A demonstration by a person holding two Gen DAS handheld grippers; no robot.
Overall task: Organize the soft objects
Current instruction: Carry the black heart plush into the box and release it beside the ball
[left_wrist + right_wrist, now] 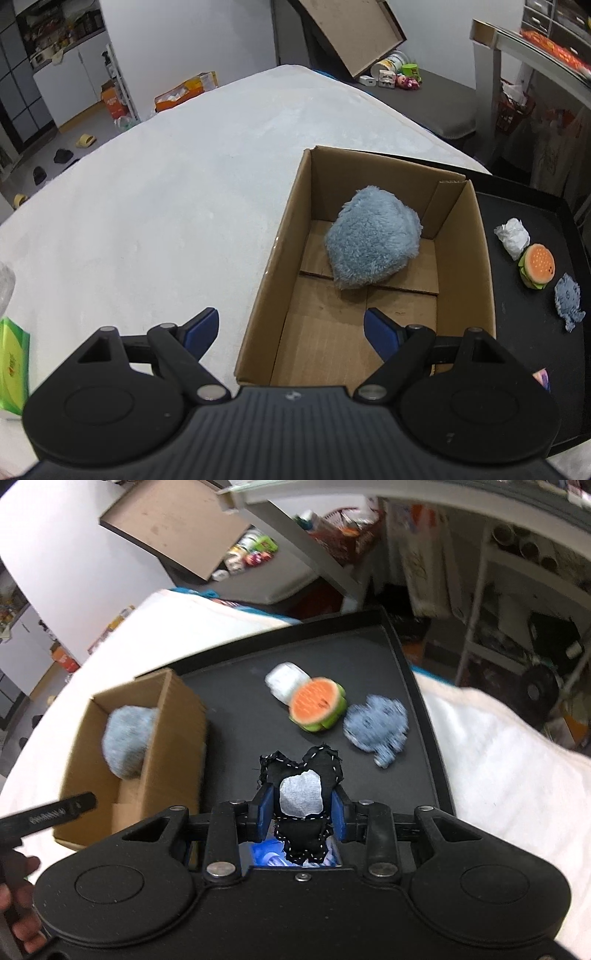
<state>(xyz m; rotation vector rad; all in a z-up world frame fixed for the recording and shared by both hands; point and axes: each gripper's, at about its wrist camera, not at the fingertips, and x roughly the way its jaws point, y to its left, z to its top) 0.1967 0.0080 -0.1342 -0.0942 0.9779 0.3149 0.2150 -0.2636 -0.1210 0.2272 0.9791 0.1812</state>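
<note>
Two hand-held grippers are in view, one in each wrist camera. The left hand-held gripper (291, 328) has its blue-padded fingers (202, 326) spread wide and holds nothing; it hangs over the near edge of the cardboard box (275, 258), with one finger above the white cover and the other above the box floor. Inside the box lies a fluffy light-blue plush (373, 243), resting on the bottom flaps toward the far right corner. The box stands on a white soft surface (166, 192), just beside a black tray (517, 321). The right hand-held gripper (302, 810) is pinching a black cloth toy (301, 797) with white stitching and a pale patch in its middle; the toy is upright between the two blue pads (266, 812) and is above the near part of the tray (236, 701). Farther on the tray there are three more soft things in a row: a crumpled white item (282, 679), touching it a burger toy (318, 703) with an orange top, and just beside that a small grey-blue plush (376, 725). The right view is a little blurred. A green packet (13, 363) lies at the left edge of the left view.
</note>
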